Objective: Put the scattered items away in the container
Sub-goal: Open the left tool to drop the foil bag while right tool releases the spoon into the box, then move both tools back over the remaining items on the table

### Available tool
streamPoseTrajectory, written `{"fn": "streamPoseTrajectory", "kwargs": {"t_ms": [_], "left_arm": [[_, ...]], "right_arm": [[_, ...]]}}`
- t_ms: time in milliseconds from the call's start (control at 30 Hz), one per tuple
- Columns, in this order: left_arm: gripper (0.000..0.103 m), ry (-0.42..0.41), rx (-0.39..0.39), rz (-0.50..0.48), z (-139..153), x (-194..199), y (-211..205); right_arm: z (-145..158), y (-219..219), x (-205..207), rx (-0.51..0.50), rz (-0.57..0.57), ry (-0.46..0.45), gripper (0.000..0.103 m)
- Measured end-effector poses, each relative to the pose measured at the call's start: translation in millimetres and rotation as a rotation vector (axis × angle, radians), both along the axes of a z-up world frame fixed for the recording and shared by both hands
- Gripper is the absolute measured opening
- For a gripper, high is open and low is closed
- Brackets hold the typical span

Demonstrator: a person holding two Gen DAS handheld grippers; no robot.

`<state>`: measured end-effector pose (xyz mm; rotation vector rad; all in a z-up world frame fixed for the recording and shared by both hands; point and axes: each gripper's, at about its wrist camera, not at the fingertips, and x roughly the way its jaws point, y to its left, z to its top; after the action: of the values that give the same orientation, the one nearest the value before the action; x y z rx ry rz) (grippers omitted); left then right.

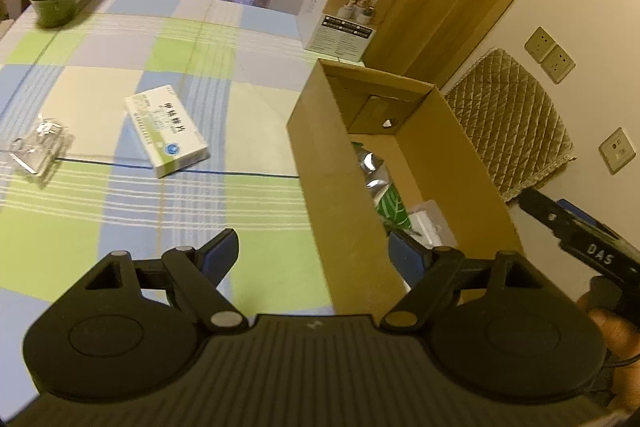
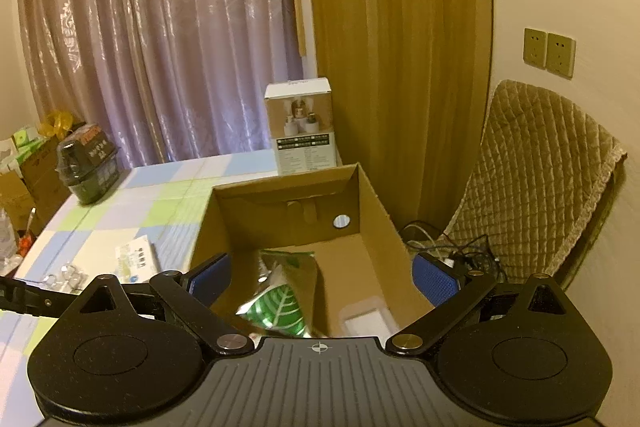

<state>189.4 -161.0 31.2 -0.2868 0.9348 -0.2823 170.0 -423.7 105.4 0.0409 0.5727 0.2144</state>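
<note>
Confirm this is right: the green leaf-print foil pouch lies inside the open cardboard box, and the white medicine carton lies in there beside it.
Half right. The green leaf-print foil pouch is inside the open cardboard box, but the white medicine carton lies outside on the checked cloth, as the left wrist view shows.

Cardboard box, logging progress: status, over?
Both grippers open, empty. Cardboard box holds green pouch. Medicine box outside. Path clear.

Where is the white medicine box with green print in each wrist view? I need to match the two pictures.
Left wrist view: the medicine box lies flat on the checked cloth, left of centre, left of the cardboard box.
Right wrist view: the medicine box is low on the left, partly hidden by the right gripper.
Shared landmark: the tall white carton behind the cardboard box.
</note>
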Motion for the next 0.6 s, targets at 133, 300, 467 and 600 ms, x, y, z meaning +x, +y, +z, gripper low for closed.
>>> {"fn": "streamPoseTrajectory", "kwargs": {"t_ms": [133, 300, 467, 600], "left_arm": [[0.082, -0.005, 0.013, 0.014, 3, -18, 18], [0.088, -0.019, 0.042, 0.057, 10, -40, 48], [0.102, -0.039, 0.126, 0.107, 21, -63, 80], [0.102, -0.039, 0.199, 0.127, 26, -81, 103]], "right_arm": [[7, 14, -20, 0.016, 0.028, -0.013, 0.102], [19, 38, -44, 0.054, 0.065, -0.029, 0.101], [23, 72, -67, 0.052, 0.133, -0.032, 0.102], [20, 98, -83, 0.050, 0.181, -0.013, 0.102]]}}
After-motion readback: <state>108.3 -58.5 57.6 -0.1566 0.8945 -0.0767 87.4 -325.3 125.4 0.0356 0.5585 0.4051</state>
